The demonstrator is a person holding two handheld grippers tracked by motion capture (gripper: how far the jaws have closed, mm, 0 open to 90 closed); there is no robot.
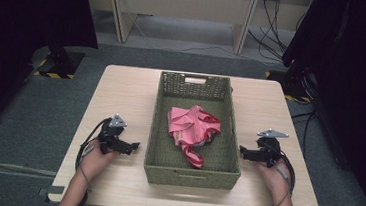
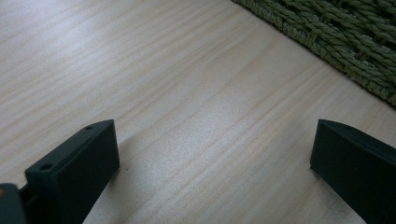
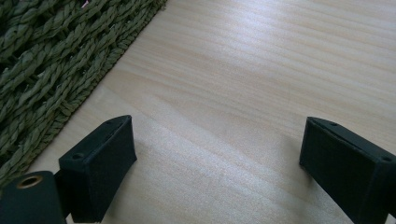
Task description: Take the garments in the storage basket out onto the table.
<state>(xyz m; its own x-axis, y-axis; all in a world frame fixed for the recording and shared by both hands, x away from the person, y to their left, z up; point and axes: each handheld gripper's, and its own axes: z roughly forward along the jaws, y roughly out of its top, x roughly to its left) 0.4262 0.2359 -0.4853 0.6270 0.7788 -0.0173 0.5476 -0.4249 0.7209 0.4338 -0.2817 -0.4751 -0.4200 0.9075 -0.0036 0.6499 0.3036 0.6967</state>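
Note:
A green woven basket [image 1: 161, 169] stands in the middle of the light wooden table [image 1: 126, 93]. Inside it lies a crumpled pink and red cloth [image 1: 191, 131]. My left gripper [image 1: 134, 145] rests on the table just left of the basket, jaws wide apart with nothing between them; in the left gripper view [image 2: 212, 161] bare wood lies between the jaws and the basket wall [image 2: 345, 42] is at the upper right. My right gripper [image 1: 242, 151] sits just right of the basket, also open and empty [image 3: 217, 158], with the basket wall [image 3: 51, 60] at its left.
Dark curtains hang at both sides of the table. Black stands [image 1: 56, 62] with striped bases sit on the grey floor at the table's far corners. Desk legs and cables [image 1: 273, 25] are behind.

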